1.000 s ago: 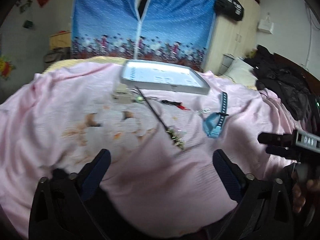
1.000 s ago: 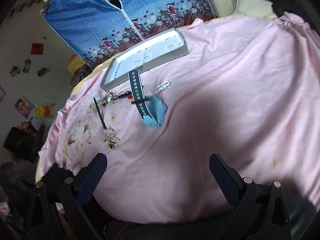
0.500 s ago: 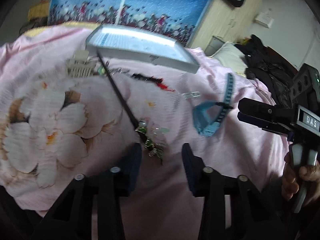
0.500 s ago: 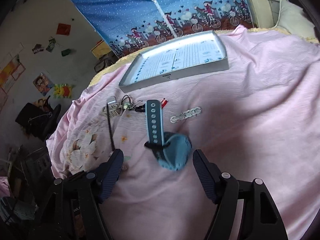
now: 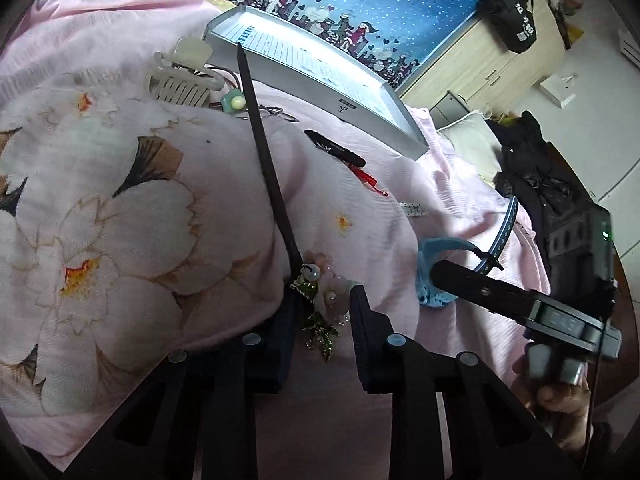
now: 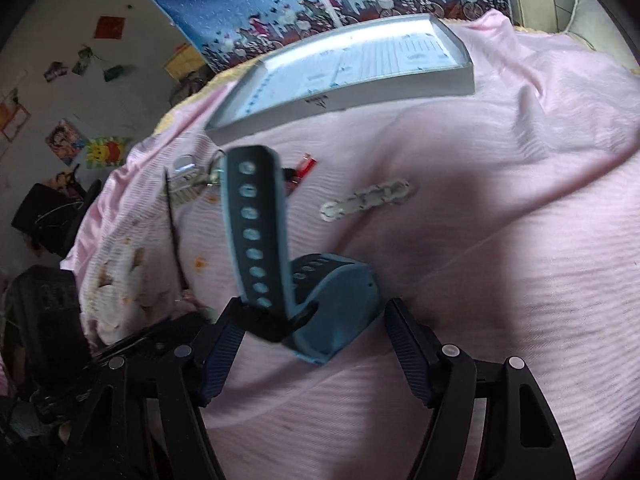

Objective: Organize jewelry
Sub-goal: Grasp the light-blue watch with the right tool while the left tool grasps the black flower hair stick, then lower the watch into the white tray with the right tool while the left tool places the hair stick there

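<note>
On pink bedspread [image 5: 120, 80]: my left gripper [image 5: 320, 312], jaws narrowed around black hair stick's flowered end [image 5: 316, 292], contact unclear; my right gripper [image 6: 308, 340] spread, straddling blue perforated watch strap [image 6: 336, 304]; grey tray [image 6: 360, 92] at twelve o'clock.

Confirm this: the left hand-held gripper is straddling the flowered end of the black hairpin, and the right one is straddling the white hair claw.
Wrong on one point. The right hand-held gripper straddles the blue watch band, not the white hair claw, which lies near the grey box; the right wrist view shows it. The left hand-held gripper does straddle the hairpin.
</note>
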`<act>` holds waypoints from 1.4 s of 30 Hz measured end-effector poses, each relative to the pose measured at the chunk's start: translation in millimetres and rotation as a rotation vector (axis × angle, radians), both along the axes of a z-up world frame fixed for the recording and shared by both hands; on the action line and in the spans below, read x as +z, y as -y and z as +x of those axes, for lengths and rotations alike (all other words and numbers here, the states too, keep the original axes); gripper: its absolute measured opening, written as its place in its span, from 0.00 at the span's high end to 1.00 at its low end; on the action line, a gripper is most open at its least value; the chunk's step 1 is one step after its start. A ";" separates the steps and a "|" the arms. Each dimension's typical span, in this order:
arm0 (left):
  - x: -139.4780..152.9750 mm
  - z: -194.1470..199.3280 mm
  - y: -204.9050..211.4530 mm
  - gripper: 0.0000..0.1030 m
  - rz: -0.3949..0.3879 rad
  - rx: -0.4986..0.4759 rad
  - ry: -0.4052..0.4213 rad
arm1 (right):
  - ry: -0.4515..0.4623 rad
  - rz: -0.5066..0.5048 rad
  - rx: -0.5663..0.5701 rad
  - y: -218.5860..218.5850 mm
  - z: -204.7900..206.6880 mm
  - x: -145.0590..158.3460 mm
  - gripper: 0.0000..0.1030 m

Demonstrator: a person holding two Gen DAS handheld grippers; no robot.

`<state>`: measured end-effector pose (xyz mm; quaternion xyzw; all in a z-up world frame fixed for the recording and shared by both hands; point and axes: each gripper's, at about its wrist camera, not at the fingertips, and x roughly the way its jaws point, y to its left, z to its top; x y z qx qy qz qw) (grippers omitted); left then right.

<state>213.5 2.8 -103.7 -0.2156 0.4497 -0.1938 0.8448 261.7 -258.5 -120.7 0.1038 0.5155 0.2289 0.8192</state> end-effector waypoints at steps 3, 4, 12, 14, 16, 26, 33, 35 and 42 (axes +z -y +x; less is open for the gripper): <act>5.2 -5.3 -0.6 0.79 0.031 -0.008 0.017 | 0.002 -0.031 0.004 -3.0 2.5 -3.5 0.33; 6.6 -7.2 -1.5 0.79 0.039 -0.008 0.023 | 0.012 -0.053 0.016 -7.1 2.9 -4.3 0.33; 9.3 -24.1 2.8 0.79 0.048 0.023 0.013 | 0.089 -0.185 0.091 -27.7 -3.7 -9.5 0.53; 9.7 -25.0 5.7 0.79 0.056 0.023 0.002 | 0.082 -0.174 0.087 -23.9 -3.1 -11.0 0.53; 12.5 -23.4 12.4 0.79 0.065 0.026 -0.003 | 0.087 -0.171 0.085 -23.4 -5.6 -9.0 0.53; 40.1 -40.3 17.4 0.80 0.104 0.076 0.124 | 0.222 -0.036 0.089 -22.0 -19.6 26.9 0.53; 57.5 -13.8 20.4 0.80 0.117 0.102 0.166 | 0.266 -0.005 0.065 -19.8 -10.3 45.1 0.53; 61.7 3.1 23.4 0.80 0.137 0.102 0.174 | 0.280 -0.004 0.053 -17.6 1.8 50.5 0.53; 73.7 75.7 19.7 0.80 0.130 0.124 0.190 | 0.320 0.029 -0.031 -8.9 82.3 60.2 0.53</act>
